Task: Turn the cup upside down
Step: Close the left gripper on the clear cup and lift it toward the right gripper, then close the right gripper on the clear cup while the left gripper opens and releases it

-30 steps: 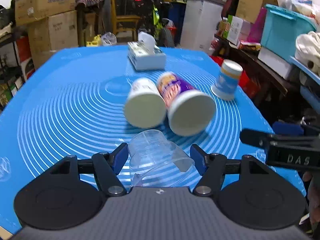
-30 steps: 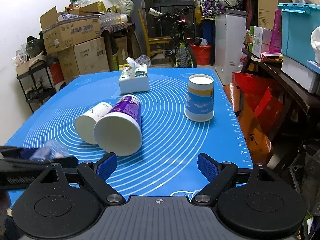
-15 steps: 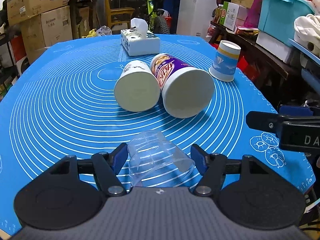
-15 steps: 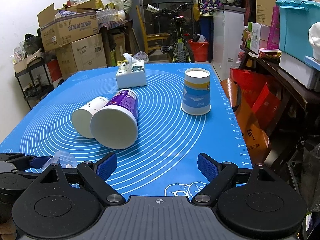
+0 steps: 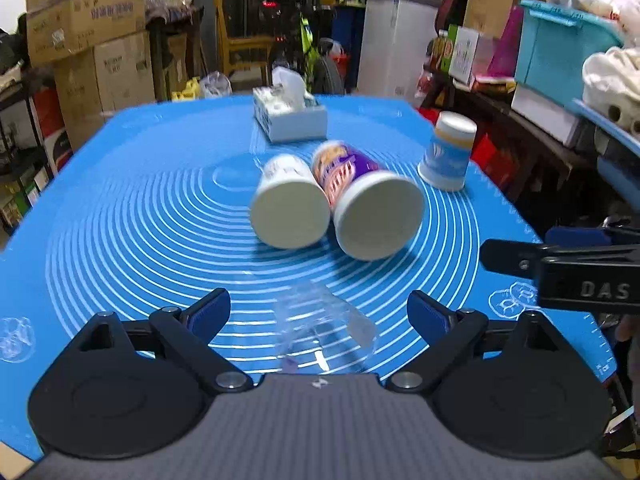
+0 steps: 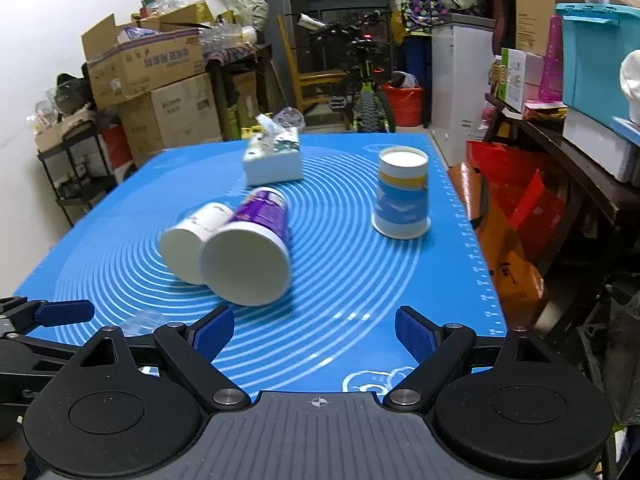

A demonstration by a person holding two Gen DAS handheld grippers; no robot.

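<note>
Clear plastic cup (image 5: 324, 328) on the blue mat (image 5: 120, 220), blurred, between the wide-spread fingers of the left gripper (image 5: 320, 314), touching neither. Right gripper (image 6: 314, 330) spread wide, holding nothing. Farther out, white cup (image 5: 290, 210) and purple cup (image 5: 368, 208) on their sides, touching. Beyond, blue-and-white cup (image 5: 448, 152) upside down, then tissue box (image 5: 290, 114).

Clear plastic cup (image 5: 320, 328): transparent, blurred, seems to sit upside down on the blue mat (image 5: 120, 216) with the wide rim down and the narrower base up, slightly tilted. It sits near the mat's front edge, in front of the two paper cups lying on their sides. From the right wrist only a sliver shows (image 6: 140, 320).
</note>
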